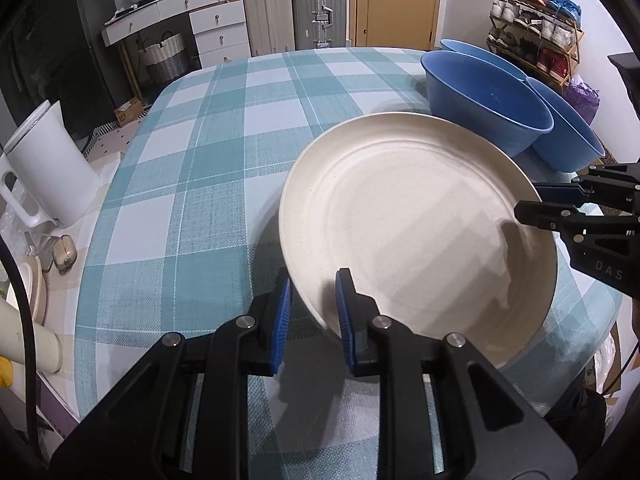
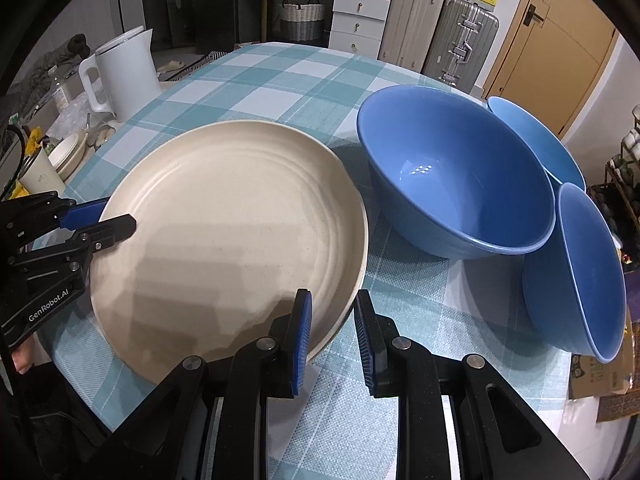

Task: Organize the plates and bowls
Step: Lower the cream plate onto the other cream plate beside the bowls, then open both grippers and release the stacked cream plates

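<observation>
A large cream plate [image 1: 416,224] [image 2: 228,232] hangs low over the teal checked tablecloth [image 1: 192,168]; whether it touches the cloth I cannot tell. My left gripper [image 1: 314,312] is shut on the plate's near rim, one blue pad inside and one outside. On the opposite rim my right gripper [image 2: 334,332] is shut the same way. Each gripper shows in the other's view: the right gripper [image 1: 536,204], the left gripper [image 2: 104,220]. Three blue bowls stand right of the plate: a big upright one [image 2: 456,172] [image 1: 488,108], and two tilted ones [image 2: 532,136] [image 2: 580,272].
A white kettle [image 1: 48,168] [image 2: 124,72] stands off the cloth's left edge, with a pale cup [image 2: 38,176] and stacked cream dishes [image 2: 70,152] near it. Suitcases [image 1: 316,8] and white drawers [image 1: 216,28] line the far wall. The table's right edge lies just past the bowls.
</observation>
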`<action>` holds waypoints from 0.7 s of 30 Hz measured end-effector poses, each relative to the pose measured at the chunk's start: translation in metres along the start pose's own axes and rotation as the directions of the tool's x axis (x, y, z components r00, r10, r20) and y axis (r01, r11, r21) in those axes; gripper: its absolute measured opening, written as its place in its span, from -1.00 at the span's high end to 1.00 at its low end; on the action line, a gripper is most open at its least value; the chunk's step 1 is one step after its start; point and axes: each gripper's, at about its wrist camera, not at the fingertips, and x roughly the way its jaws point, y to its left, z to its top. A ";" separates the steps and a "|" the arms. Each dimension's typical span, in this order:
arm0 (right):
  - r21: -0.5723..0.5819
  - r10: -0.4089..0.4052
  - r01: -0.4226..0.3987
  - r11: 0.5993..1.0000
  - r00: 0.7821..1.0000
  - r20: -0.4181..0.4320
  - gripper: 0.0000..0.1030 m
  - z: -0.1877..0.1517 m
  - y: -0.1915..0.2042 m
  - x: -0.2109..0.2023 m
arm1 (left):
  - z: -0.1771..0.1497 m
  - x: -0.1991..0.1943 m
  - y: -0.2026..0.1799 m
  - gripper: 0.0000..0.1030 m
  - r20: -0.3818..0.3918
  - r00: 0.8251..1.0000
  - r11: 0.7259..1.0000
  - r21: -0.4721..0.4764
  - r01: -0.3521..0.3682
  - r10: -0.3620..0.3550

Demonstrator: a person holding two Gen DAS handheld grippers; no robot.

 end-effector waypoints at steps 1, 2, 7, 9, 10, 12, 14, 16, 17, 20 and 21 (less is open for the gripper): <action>0.001 -0.002 0.002 1.000 1.000 0.006 0.57 -0.001 0.000 0.000 | -0.001 0.000 0.000 0.63 0.002 1.000 1.000 0.003 0.000 0.000; 0.004 -0.002 0.002 1.000 1.000 0.009 0.57 -0.001 0.000 0.000 | -0.001 0.001 0.000 0.63 0.004 1.000 1.000 0.005 0.000 0.000; 0.014 -0.011 0.010 1.000 1.000 0.027 0.57 -0.005 0.000 -0.002 | -0.004 0.001 0.001 0.63 0.009 1.000 1.000 0.005 0.008 -0.008; 0.009 -0.023 0.023 1.000 0.999 0.036 0.57 -0.007 0.002 -0.003 | -0.003 0.002 0.001 0.63 0.012 1.000 1.000 0.009 0.008 -0.008; 0.005 -0.031 0.030 1.000 0.999 0.038 0.57 -0.007 0.003 -0.003 | -0.003 0.002 0.001 0.63 0.013 1.000 1.000 0.011 0.010 -0.010; 0.004 -0.034 0.034 0.999 0.999 0.041 0.54 -0.008 0.004 -0.003 | -0.004 0.002 0.002 0.63 0.015 1.000 1.000 0.011 0.016 -0.017; 0.009 -0.028 0.027 1.000 0.999 0.043 0.52 -0.008 0.004 -0.004 | -0.004 0.002 0.003 0.63 0.019 0.999 1.000 0.010 0.026 -0.026; 0.020 -0.015 0.014 1.000 0.999 0.049 0.46 -0.009 0.001 -0.005 | -0.004 0.001 0.006 0.59 0.023 0.999 0.999 0.002 0.040 -0.040; 0.029 -0.009 0.007 1.000 0.998 0.056 0.38 -0.009 0.000 -0.007 | -0.004 0.001 0.009 0.57 0.029 0.999 0.999 0.000 0.046 -0.046; 0.046 0.006 -0.010 0.999 0.996 0.085 0.11 -0.011 -0.004 -0.012 | -0.004 -0.003 0.016 0.38 0.064 0.997 0.999 0.000 0.054 -0.054; 0.056 0.012 -0.018 0.998 0.995 0.099 0.06 -0.012 -0.006 -0.015 | -0.004 -0.005 0.019 0.25 0.080 0.995 0.998 -0.003 0.063 -0.062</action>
